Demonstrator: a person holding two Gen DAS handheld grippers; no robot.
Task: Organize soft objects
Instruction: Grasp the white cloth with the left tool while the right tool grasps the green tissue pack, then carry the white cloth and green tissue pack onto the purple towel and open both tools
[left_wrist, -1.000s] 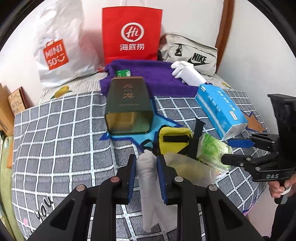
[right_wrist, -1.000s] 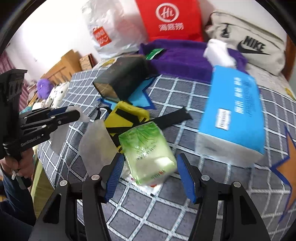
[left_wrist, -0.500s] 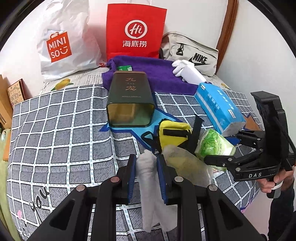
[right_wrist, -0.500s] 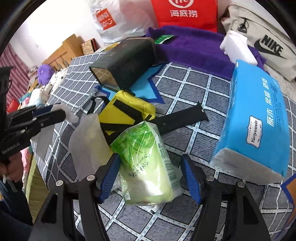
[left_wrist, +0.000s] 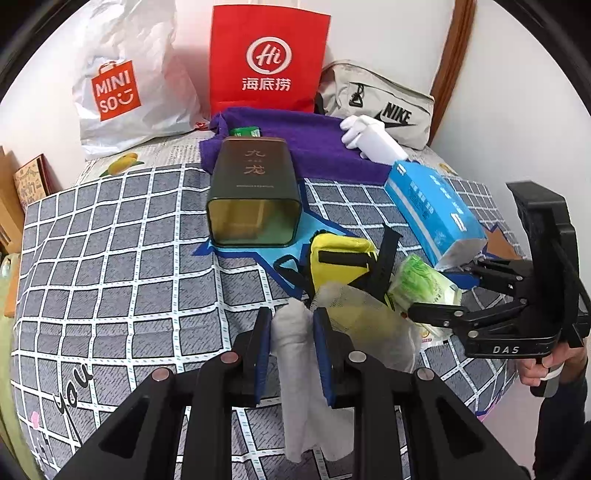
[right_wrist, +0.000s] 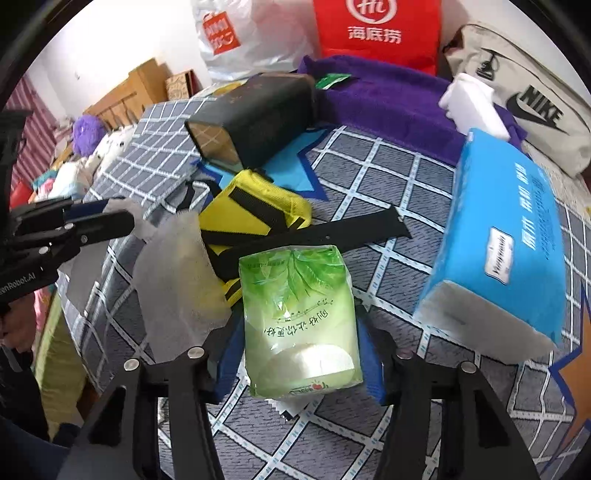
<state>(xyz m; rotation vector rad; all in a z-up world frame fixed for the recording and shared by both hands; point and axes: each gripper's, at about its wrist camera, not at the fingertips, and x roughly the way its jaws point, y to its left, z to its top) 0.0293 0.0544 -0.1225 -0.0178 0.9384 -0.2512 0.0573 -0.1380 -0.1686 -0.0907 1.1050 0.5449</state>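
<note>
Both grippers engaged soft items in front of the dark tin on the checked bedspread.

Left gripper (left_wrist: 291, 345), in front of the tin (left_wrist: 254, 197), was clamped on a white cloth (left_wrist: 297, 373) that hung down between its pads. Right of the tin's open end lay the yellow pouch (right_wrist: 255, 210). Farther right, the right gripper (right_wrist: 299, 350) was closing, pads against the green tissue pack (right_wrist: 299, 314).

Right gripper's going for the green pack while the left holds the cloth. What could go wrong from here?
1. The right gripper is closing on the green pack; its slick, soft wrapper may squash or slip.
2. A paper lying under the pack might lift with it.
3. The white cloth hangs from the left gripper and could snag.
</note>
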